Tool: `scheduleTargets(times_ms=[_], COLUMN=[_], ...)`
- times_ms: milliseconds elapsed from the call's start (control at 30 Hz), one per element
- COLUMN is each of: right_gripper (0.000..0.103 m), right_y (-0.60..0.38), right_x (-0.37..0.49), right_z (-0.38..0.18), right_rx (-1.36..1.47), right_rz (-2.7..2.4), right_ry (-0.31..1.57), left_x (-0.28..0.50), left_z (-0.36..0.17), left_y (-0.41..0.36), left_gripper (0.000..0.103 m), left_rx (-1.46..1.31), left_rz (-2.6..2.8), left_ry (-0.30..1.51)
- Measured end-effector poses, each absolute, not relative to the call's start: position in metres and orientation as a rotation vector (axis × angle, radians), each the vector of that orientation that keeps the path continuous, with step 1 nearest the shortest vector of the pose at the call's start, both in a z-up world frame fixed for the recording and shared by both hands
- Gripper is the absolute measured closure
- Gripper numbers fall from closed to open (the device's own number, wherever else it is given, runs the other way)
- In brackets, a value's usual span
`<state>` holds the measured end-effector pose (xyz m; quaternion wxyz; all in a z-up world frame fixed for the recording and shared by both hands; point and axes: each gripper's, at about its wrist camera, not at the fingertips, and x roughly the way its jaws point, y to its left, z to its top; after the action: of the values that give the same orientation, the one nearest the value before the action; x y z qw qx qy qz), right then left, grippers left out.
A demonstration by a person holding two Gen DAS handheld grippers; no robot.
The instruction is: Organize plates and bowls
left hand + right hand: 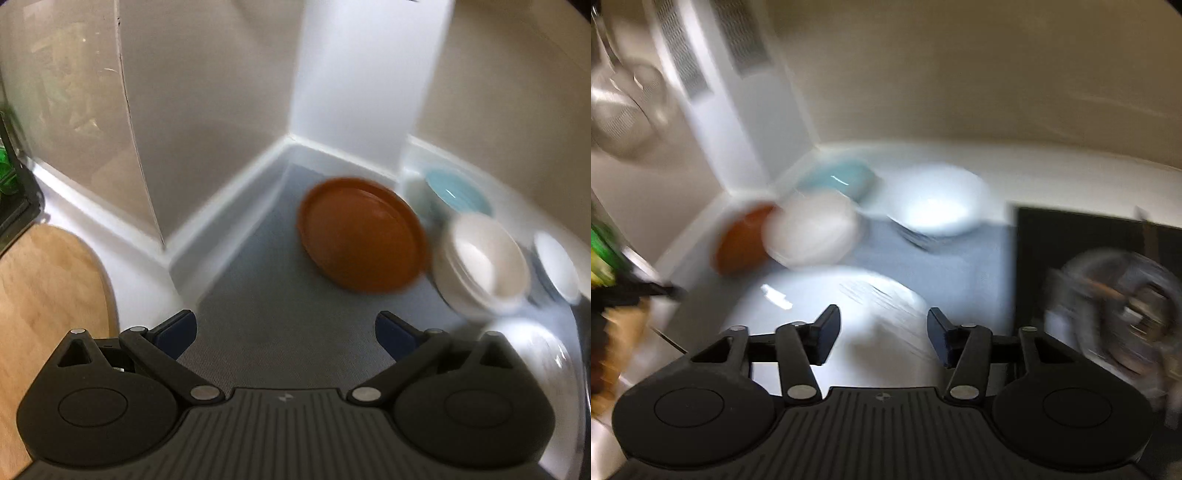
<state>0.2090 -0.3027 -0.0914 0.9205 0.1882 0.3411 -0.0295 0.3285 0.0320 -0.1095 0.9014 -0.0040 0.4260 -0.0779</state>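
Counter (147, 280), white, with a grey mat (266, 317) laid into the corner; crockery gathered on and around the mat. Item one: orange plate (364, 236), lying flat on the mat near the corner wall, nothing on it. Item two: cream bowl (484, 258), just beside the orange plate on its right, seemingly nested in a second bowl of the same kind (blur makes the count uncertain). Item three: teal bowl (460, 194), behind the cream bowl against the wall. Item four: white bowl (938, 201), at the far right of the group, resting on what looks like a dark-patterned plate. Item five: white plate (831, 306), large, nearest the viewer, directly under the right hand-held gripper (882, 336). Left hand-held gripper (284, 334): jaws spread wide over bare mat, nothing between them. Right hand-held gripper: jaws parted about halfway, nothing clamped; the white plate lies below them, and contact cannot be judged through the motion blur. Other fixtures: wooden board (48, 314) at the left edge of the counter, black hob (1089, 266) at the right with a blurred glass lid (1123, 317) on it. Status, as a judgement: the pieces are collected in one area and one bowl pair appears stacked, but plates and bowls remain mixed and spread out; outstanding work looks like stacking the plates together, nesting the remaining bowls, and closing up the group.
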Motion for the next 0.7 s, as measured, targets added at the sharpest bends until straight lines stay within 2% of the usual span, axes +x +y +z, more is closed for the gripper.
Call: scheduleTargets(times_ms=[67, 100, 333, 533, 700], right_gripper=[0.036, 0.035, 0.035, 0.035, 0.035], right_y=[-0.284, -0.272, -0.213, -0.198, -0.2], right_x=[0.232, 0.246, 0.333, 0.383, 0.442], right_z=[-0.08, -0.078, -0.098, -0.07, -0.074], right_rx=[0.423, 0.433, 0.535, 0.367, 0.298], right_rz=[0.029, 0.067, 0.126, 0.232, 0.296], right_ry=[0.68, 0.681, 0.795, 0.763, 0.861], left_x=[0.343, 0.35, 0.382, 0.379, 0.378], left_z=[-0.112, -0.114, -0.126, -0.121, -0.124], left_y=[0.035, 0.036, 0.039, 0.038, 0.03], left_gripper=[0.0, 0.0, 0.0, 0.0, 0.0], left_rx=[-0.027, -0.034, -0.041, -0.049, -0.072], left_rz=[-0.129, -0.113, 0.011, -0.004, -0.064], left_ry=[0.867, 0.863, 0.824, 0.815, 0.847])
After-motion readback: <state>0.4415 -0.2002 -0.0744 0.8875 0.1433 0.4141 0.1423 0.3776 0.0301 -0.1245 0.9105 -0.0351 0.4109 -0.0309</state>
